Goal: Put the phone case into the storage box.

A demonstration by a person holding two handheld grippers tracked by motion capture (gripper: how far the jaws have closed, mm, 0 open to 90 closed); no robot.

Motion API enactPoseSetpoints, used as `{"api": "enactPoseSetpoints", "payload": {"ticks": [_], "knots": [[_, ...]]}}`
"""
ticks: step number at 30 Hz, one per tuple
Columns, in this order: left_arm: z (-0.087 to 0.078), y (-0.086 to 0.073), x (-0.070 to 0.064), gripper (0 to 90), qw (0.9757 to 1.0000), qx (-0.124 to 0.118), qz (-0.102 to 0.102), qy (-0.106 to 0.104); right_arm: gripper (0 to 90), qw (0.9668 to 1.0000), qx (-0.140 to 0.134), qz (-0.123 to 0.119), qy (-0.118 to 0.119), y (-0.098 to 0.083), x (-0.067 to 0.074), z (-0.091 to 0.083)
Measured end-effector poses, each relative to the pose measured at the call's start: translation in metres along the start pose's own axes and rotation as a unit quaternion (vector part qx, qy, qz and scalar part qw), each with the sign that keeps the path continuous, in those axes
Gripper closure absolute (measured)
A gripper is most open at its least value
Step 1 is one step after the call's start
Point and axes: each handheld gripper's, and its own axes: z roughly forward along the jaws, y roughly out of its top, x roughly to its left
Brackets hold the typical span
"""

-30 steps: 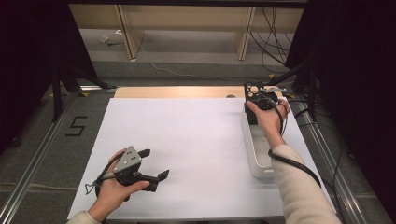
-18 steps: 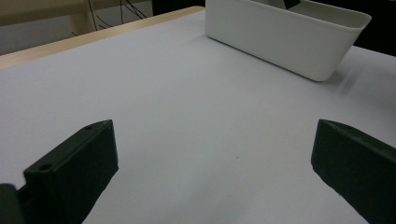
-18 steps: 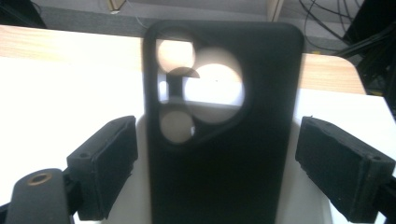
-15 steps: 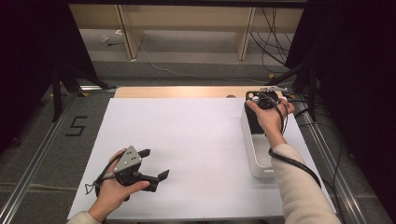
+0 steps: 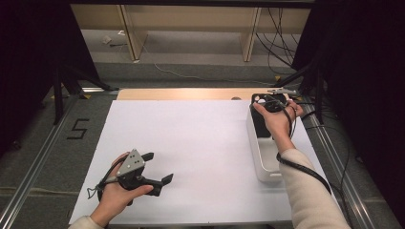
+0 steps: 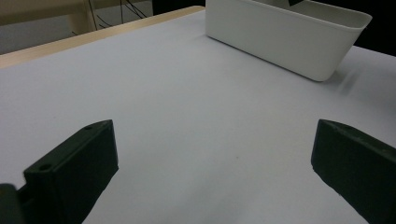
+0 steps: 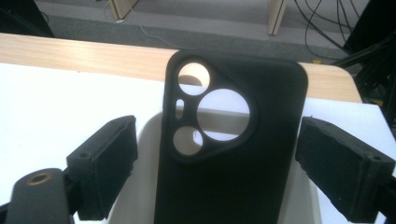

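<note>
A black phone case (image 7: 233, 182) with camera cut-outs stands upright in a white bin (image 7: 148, 140). It sits between the jaws of my right gripper (image 7: 219, 140), with a gap on each side, and the pads do not touch it. Those jaws have just been closing a little. From above, my right gripper (image 5: 270, 105) hovers over the far end of the bin (image 5: 267, 167), where the case (image 5: 261, 125) shows dark. My left gripper (image 5: 157, 167) rests near the table's front left, jaws wide open over the bare sheet (image 6: 196, 116) with nothing between them.
A white sheet (image 5: 191, 143) covers the table, with a wooden strip (image 5: 181, 93) along its far edge. The white bin (image 6: 289, 42) stands at the right side. Cables (image 5: 279, 28) and furniture legs lie on the floor beyond. Metal rails run along both table sides.
My right hand has shifted slightly over the bin's far end. The left hand and its gripper have stayed put.
</note>
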Motion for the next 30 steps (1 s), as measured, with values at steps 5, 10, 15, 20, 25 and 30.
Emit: {"api": "enactPoseSetpoints", "payload": {"ticks": [5, 10, 15, 20, 25, 30], "knots": [[0.000, 0.000, 0.000, 0.1, 1.0000, 0.000, 0.000, 0.000, 15.8, 0.9999, -0.008, -0.006, 0.006, 0.002, 0.001, -0.005], [0.000, 0.000, 0.000, 0.1, 1.0000, 0.000, 0.000, 0.001, 19.9, 0.9997, -0.018, -0.011, 0.014, 0.003, 0.003, -0.011], [0.000, 0.000, 0.000, 0.1, 1.0000, 0.000, 0.000, 0.001, 23.0, 0.9994, -0.027, -0.010, 0.018, 0.002, 0.005, -0.015], [0.000, 0.000, 0.000, 0.1, 1.0000, 0.000, -0.001, 0.001, 24.9, 0.9991, -0.030, -0.014, 0.027, 0.000, 0.007, -0.020], [0.000, 0.000, 0.000, 0.1, 1.0000, 0.000, 0.000, 0.002, 25.5, 0.9985, -0.034, -0.018, 0.038, -0.001, 0.010, -0.027], [0.000, 0.000, 0.000, 0.1, 1.0000, 0.000, -0.001, 0.002, 25.4, 0.9977, -0.040, -0.022, 0.050, -0.003, 0.011, -0.034]]}}
